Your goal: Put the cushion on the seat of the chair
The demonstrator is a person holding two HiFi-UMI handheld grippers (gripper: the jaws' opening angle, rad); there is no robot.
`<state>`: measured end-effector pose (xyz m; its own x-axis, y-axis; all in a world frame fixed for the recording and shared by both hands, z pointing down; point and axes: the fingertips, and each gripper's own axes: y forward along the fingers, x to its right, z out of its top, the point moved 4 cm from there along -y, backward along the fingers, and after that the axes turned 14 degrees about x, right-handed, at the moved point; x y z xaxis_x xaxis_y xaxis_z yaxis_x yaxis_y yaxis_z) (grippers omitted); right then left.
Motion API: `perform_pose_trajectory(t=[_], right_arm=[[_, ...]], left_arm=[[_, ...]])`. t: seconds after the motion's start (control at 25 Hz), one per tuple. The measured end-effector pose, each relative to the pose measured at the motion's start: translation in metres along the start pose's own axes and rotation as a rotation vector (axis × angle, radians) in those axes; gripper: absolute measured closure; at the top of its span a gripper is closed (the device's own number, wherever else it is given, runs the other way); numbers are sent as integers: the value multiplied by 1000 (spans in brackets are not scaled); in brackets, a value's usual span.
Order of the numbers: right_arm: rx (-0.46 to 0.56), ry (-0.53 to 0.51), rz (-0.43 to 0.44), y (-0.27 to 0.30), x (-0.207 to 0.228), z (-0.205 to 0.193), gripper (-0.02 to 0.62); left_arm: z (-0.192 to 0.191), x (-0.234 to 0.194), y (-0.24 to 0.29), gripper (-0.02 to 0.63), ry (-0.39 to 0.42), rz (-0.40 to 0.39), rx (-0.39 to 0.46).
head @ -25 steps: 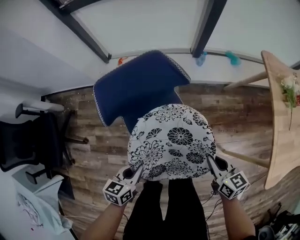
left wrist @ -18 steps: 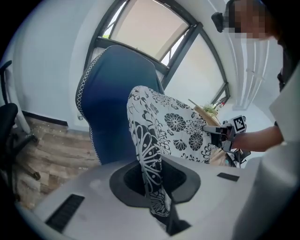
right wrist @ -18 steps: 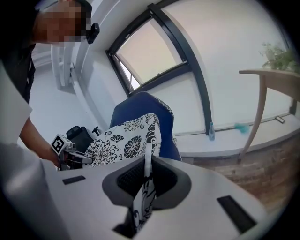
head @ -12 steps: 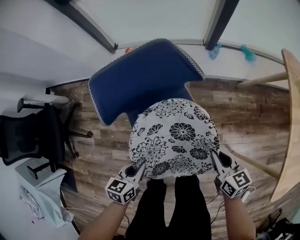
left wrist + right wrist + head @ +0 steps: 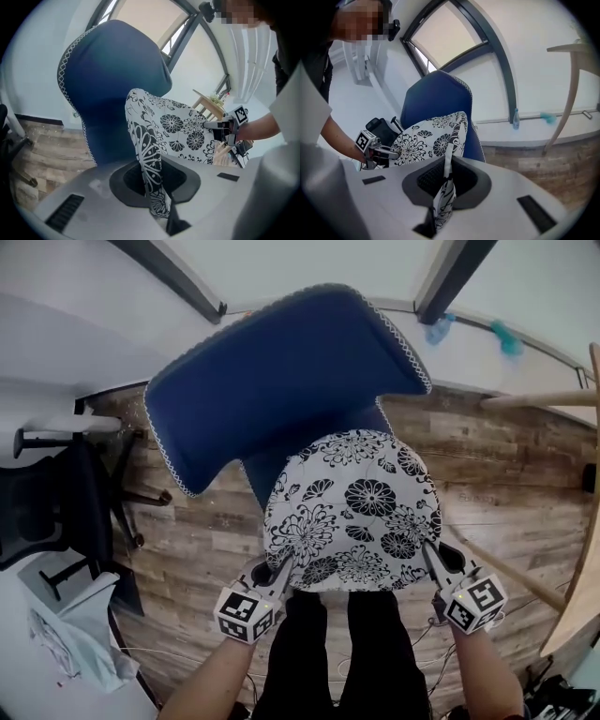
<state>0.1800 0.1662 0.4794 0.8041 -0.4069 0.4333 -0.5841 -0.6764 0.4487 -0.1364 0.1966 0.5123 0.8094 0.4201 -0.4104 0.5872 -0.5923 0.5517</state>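
The cushion (image 5: 352, 512), round and white with black flowers, is off the floor and held in front of the chair (image 5: 281, 381). From the head view it covers most of the seat, and only a strip of blue seat (image 5: 265, 476) shows at its left, under the blue backrest. The gripper views show it hanging free, its far rim lifted toward the backrest. It does not seem to be resting on the seat yet, though no view shows whether the far rim touches the chair.

The left gripper (image 5: 279, 570) grips the near rim on the side away from the backrest. Its jaws are clenched on a fold of the printed cloth, which runs straight down between them. The right gripper (image 5: 431, 557) does the same at the other end of that near rim, its jaws pinched tight on the fabric. The person's legs (image 5: 347, 652) stand just short of the chair, below the cushion's near rim.

I judge this to be the carrying-in step: the cushion is lined up with the chair but not yet set down. The next move calls for both hands to go down and forward together, keeping the cushion level. That way its far rim meets the foot of the backrest and the rest lies flat on the seat. Only then should the jaws let go.
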Motion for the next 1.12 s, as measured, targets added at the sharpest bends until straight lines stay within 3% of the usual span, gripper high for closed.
perform_pose_trajectory(t=[0.2,0.56,1.12], right_arm=[[-61,-12,-22,9,9,2,557],[-78,27,-39,11,12,8,557],[-93,-3,-64,24,29,-5,557]], left_arm=[[-7,-5,5,574,25,-31,-27],[-18,-7,9,574,-30,10,-23],[-48,-18,21,574,-71,155,-43]])
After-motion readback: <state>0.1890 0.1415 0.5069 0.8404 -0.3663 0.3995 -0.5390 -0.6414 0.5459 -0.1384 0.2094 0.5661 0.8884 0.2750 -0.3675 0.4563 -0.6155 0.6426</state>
